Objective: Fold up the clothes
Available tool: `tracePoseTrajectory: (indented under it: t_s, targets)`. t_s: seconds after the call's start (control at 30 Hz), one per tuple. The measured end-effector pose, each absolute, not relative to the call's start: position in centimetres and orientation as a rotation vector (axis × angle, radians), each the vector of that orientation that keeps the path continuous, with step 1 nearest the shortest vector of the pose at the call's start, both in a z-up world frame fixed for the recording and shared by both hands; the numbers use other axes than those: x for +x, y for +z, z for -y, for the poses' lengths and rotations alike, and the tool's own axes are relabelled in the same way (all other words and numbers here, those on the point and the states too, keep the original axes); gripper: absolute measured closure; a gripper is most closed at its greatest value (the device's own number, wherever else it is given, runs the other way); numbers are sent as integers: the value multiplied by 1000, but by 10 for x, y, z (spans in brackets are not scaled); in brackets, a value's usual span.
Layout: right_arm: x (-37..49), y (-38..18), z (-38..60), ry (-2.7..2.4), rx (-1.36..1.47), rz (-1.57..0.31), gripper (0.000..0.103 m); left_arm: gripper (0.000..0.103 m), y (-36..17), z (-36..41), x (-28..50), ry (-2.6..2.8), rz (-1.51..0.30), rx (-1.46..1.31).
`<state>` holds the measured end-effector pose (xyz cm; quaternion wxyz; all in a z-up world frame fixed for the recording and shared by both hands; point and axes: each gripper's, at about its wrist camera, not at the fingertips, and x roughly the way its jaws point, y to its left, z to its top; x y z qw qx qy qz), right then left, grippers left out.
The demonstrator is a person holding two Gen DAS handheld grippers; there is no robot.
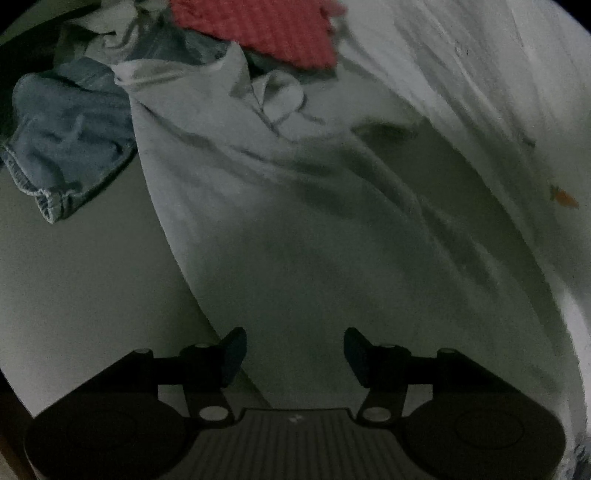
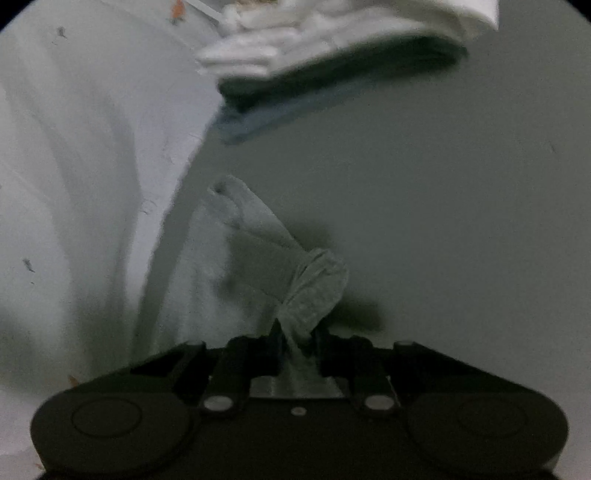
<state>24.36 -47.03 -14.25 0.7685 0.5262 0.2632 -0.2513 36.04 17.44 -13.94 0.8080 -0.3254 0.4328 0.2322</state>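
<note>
A white shirt (image 1: 295, 206) lies spread on the pale table, its collar (image 1: 273, 92) at the far end. My left gripper (image 1: 295, 354) is open and empty just above the shirt's near part. In the right wrist view my right gripper (image 2: 297, 339) is shut on a bunched piece of the white shirt (image 2: 310, 288), which rises twisted from between the fingers. The rest of the shirt (image 2: 85, 177) hangs in folds at the left of that view.
Blue jeans (image 1: 66, 140) and a red knitted cloth (image 1: 266, 29) lie in a heap beyond the collar. A stack of folded clothes (image 2: 332, 62), white on top and dark below, sits at the far side of the table (image 2: 461, 221).
</note>
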Motion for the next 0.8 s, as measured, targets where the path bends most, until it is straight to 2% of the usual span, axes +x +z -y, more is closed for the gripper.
tracePoseTrajectory:
  t_s: [0.23,0.67,0.7,0.73,0.77,0.8]
  targets:
    - [210,-112,530,-759,1068,-458,90,44,-151,-185,342,556,-898,-694]
    - [200,-141,531,-780,1185,-464,90,46,-166,-192,342,674,-873,-689]
    - [198,-142,531,-779,1189,-462,90,57,-166,-192,343,690,-872,-681]
    - [198,-142,531,-777,1185,-465,90,84,-166,-193,344,706,-870,-672]
    - [199,-143,531,-776,1180,-470,90,98,-167,-195,344,714,-865,-679]
    - [200,-144,530,-775,1175,-474,90,102,-168,-200,344,713,-855,-703]
